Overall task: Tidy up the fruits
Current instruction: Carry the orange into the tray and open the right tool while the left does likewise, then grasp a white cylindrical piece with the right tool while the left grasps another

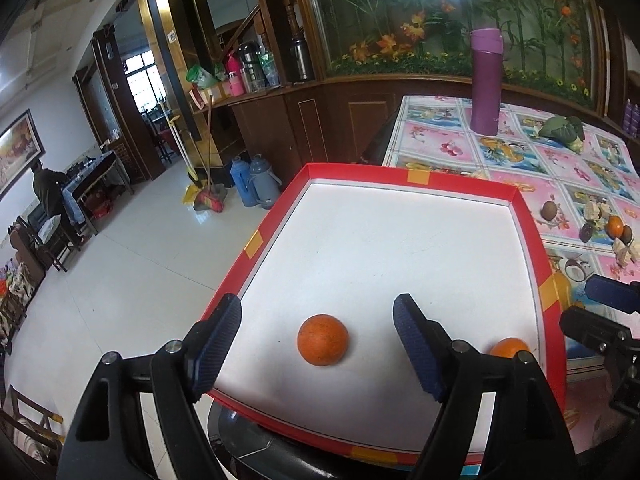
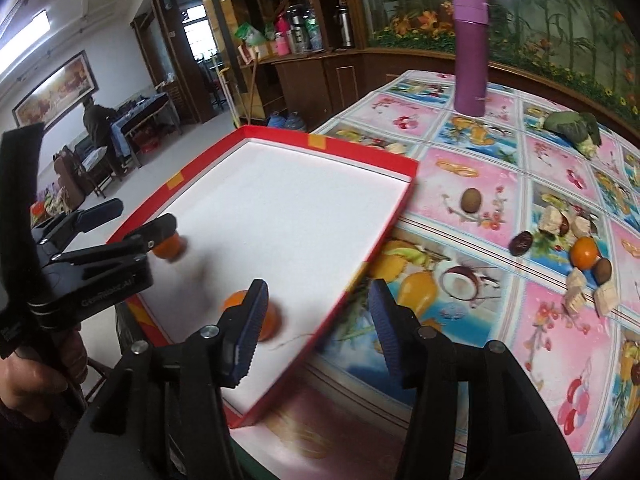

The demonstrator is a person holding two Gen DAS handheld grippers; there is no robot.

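Two oranges sit in the red tray (image 1: 532,240): one orange (image 1: 323,339) between your left tongs (image 1: 318,344), spread wide, nothing held. Right tongs (image 2: 316,320) are wide and empty too, straddling the tray's edge beside the second orange (image 2: 256,320). Looks like you're between picks; next, go right for the loose fruit pile (image 2: 576,256) on the tablecloth (image 2: 520,360).

Oranges in the red tray (image 2: 394,216): two (image 1: 323,339) (image 1: 509,347)
Oranges on the table: one (image 2: 583,252)
Purple flasks: one (image 2: 470,55)
Pale cube pieces: about six
Brown round fruits: three
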